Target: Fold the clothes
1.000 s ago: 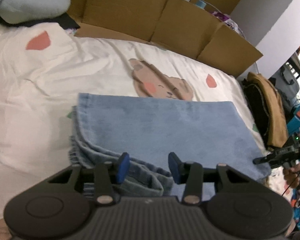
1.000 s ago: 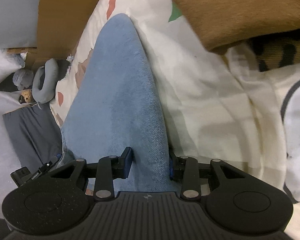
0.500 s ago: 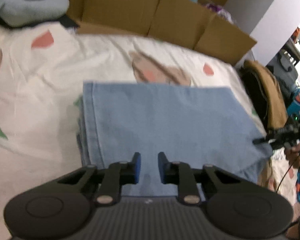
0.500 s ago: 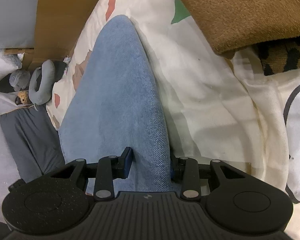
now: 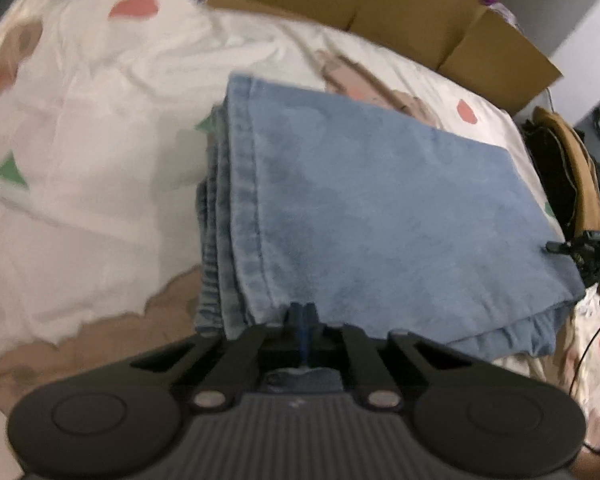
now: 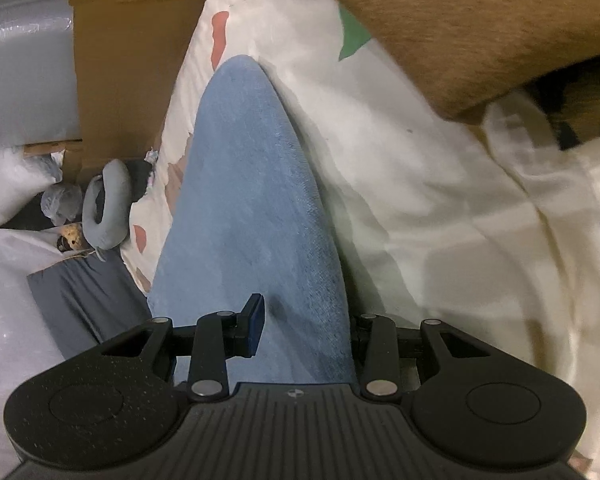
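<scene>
Left gripper (image 5: 302, 312) had closed over the past second: jaws stood wide apart above the near edge of the folded jeans (image 5: 380, 216), then narrowed, and now the blue pads met with no gap visible. It had also dropped lower and nearer the cloth. The pads sat right at the near hem corner of the top denim layer. Whether they pinched a thin fold of that hem or simply met just short of it could not be told; the tips covered the contact line and the frame was motion-blurred.

Right gripper (image 6: 300, 320) had not changed: jaws half apart, straddling the right-hand end of the jeans (image 6: 252, 208), which ran forward from between the jaws. The left pad (image 6: 255, 322) stood clear of the cloth surface; the right pad was hidden under the denim edge, so I took it as clamped on that thick end, not proven.

Judgement: the jeans lay as a neat rectangle on the patterned bedsheet (image 5: 100, 152), ahead of the left gripper, with several layers stacked along their left side. The fold looked far along; the closing left jaws suggested a grip for one more fold or a lift.

Hard to read: the right gripper showed in the left view only as a small dark shape (image 5: 588, 248) at the far right corner. A brown garment (image 6: 480, 28) lay forward-right of the right gripper, cut by the frame. Cardboard boxes (image 5: 380, 0) stood beyond the bed.
</scene>
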Demonstrator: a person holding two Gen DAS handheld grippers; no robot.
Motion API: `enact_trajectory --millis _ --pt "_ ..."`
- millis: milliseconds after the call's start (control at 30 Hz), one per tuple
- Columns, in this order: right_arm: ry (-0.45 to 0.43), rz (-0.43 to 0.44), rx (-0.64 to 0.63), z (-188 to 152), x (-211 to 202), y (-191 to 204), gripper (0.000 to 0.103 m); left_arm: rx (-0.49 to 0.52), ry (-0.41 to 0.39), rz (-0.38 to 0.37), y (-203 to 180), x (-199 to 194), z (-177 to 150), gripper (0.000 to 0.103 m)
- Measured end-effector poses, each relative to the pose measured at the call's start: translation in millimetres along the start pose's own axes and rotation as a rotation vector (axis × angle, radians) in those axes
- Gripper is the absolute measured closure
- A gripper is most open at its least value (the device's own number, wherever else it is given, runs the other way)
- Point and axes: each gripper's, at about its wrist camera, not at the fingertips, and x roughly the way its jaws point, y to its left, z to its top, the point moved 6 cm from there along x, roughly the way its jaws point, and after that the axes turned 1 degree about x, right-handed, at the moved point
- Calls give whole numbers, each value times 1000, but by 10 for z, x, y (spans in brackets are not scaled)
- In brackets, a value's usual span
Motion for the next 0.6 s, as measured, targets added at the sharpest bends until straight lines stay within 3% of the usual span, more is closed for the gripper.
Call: enact_trajectory --millis 167,333,600 --pt "-1 -42 -30 -8 24 51 92 23 14 23 -116 -85 119 102" --pt "-17 -58 -58 -36 -10 191 94 66 -35 -47 -381 -271 329 102" --pt "-37 -85 -116 -55 -127 483 96 124 11 -175 -804 14 334 93"
